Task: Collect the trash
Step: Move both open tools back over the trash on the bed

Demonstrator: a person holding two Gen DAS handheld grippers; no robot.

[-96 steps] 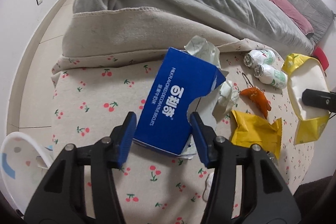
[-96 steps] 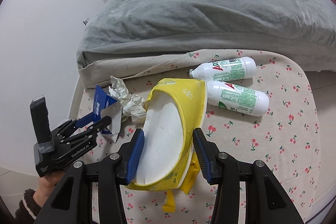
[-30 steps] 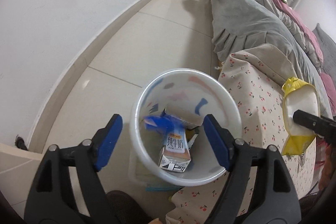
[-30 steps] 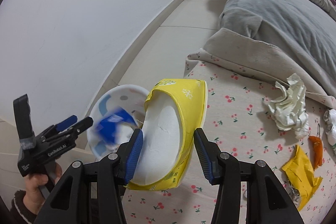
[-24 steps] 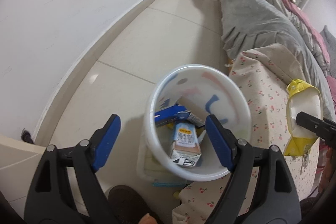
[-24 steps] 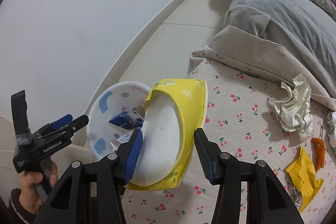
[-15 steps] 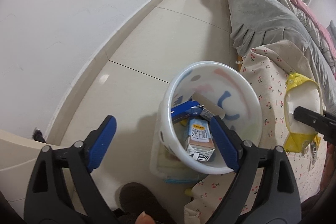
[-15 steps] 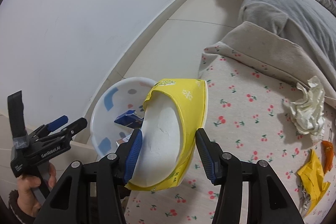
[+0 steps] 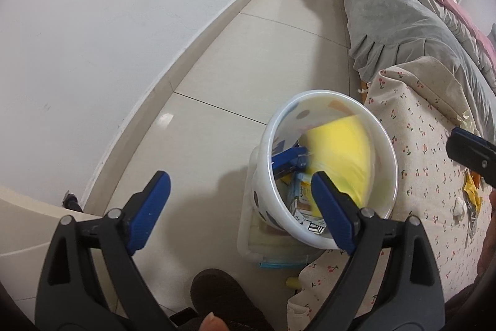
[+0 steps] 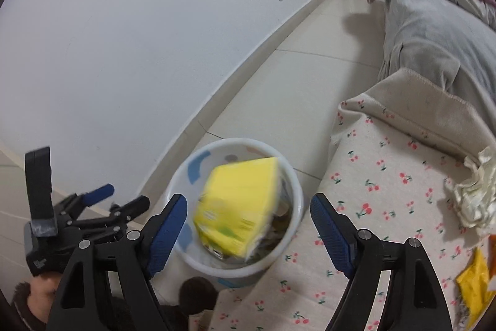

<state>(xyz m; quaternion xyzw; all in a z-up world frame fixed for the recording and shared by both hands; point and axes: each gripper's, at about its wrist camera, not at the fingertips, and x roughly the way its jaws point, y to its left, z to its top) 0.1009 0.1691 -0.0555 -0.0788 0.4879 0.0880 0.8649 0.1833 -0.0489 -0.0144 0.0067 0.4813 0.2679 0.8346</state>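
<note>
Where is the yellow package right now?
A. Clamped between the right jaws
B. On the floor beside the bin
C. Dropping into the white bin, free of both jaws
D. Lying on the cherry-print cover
C. The yellow package shows blurred inside the rim of the white bin, while the right gripper has its jaws opening and clear of the package on either side.

The bin [image 9: 391, 163] is smooth, glossy white plastic with coloured patches. The yellow wrapper [image 10: 238, 205] in its mouth looks like shiny printed film, blurred. The floor [image 9: 272, 58] is polished, reflective tile. The cherry-print cover [image 10: 387, 194] is matt woven cloth; the grey blanket [image 10: 434, 42] looks soft and plush. A crumpled paper wad [image 10: 474, 194] looks creased and dull.
</note>
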